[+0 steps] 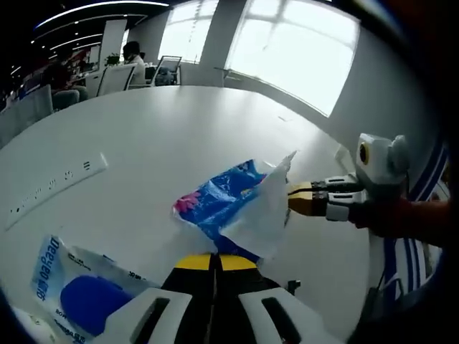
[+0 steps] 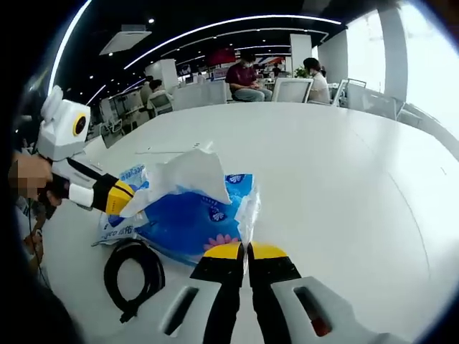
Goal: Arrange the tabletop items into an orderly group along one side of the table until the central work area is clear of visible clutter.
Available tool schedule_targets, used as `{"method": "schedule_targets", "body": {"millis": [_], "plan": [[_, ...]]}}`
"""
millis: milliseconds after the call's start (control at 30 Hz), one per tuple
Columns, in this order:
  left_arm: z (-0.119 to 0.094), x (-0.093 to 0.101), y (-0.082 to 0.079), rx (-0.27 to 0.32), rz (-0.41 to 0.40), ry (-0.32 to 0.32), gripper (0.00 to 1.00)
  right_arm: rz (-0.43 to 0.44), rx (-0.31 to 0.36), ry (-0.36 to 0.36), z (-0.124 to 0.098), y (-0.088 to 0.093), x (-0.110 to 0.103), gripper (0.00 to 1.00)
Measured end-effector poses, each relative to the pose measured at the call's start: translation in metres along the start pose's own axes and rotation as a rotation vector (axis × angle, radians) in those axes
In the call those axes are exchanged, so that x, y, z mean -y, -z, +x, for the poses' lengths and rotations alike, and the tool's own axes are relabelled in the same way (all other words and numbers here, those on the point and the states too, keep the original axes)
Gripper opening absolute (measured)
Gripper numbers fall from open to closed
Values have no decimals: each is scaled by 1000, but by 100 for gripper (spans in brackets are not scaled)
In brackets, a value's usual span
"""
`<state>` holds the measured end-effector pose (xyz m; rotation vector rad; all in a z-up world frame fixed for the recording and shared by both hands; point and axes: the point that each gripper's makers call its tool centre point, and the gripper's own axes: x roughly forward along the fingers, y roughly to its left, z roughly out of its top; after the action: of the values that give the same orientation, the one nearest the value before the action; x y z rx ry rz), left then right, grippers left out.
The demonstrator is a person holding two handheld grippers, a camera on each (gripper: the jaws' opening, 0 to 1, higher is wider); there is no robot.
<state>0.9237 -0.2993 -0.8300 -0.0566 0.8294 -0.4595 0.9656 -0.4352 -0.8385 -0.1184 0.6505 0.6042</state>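
Barely started, I'd judge. Both grippers are pinched on one blue tissue pack [image 1: 222,201] mid-table: left gripper [image 1: 214,262] clamps its near edge, right gripper [image 2: 247,251] the opposite edge (white tissue [image 2: 183,174] sticking out the top). Left to move: one more blue-and-white pack [image 1: 79,287] and one black cable [image 2: 133,276]. Count: two packs, one cable.

White office chairs [image 2: 290,89] stand at the tabletop's far edge; seated people [image 2: 244,79] behind them; bright windows [image 1: 297,43]; ceiling light strips [image 2: 215,29] overhead.
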Motion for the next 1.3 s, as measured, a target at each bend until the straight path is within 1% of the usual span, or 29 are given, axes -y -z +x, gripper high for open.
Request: {"method": "schedule_targets", "body": {"millis": [167, 267, 333, 433, 500, 600, 700, 767, 800, 867, 933, 1000, 1067, 1200, 1300], "plan": [[9, 4, 0, -9, -7, 6, 0, -12, -11, 36, 4, -2, 9, 0], [14, 4, 0, -11, -7, 8, 0, -12, -16, 42, 3, -3, 12, 0], [16, 4, 0, -15, -2, 10, 0, -9, -19, 43, 3, -1, 11, 0], [17, 1, -1, -19, -13, 9, 0, 5, -31, 46, 8, 3, 13, 0], [20, 0, -1, -20, -29, 12, 0, -1, -39, 53, 10, 5, 14, 0], [21, 1, 2, -25, -22, 11, 0, -20, -45, 56, 9, 5, 12, 0], [24, 0, 4, -30, -22, 11, 0, -39, -61, 62, 12, 9, 13, 0], [24, 1, 3, -26, -13, 12, 0, -36, -67, 66, 11, 10, 14, 0], [24, 1, 3, -27, -12, 13, 0, -29, -77, 67, 12, 14, 15, 0], [26, 0, 3, -25, -17, 14, 0, -31, -80, 68, 12, 16, 15, 0], [26, 1, 1, -19, -23, 16, 0, -56, -73, 75, 14, 16, 18, 1], [27, 1, 1, -23, -6, 11, 0, -60, -74, 73, 15, 17, 18, 2], [27, 3, 2, -26, -6, 12, 0, -53, -74, 75, 14, 16, 19, 2], [25, 3, 3, -34, 15, 21, 3, -30, -66, 91, 13, 14, 20, 3], [24, 4, 5, -54, 34, 21, 9, -29, -49, 97, 11, 11, 19, 6]]}}
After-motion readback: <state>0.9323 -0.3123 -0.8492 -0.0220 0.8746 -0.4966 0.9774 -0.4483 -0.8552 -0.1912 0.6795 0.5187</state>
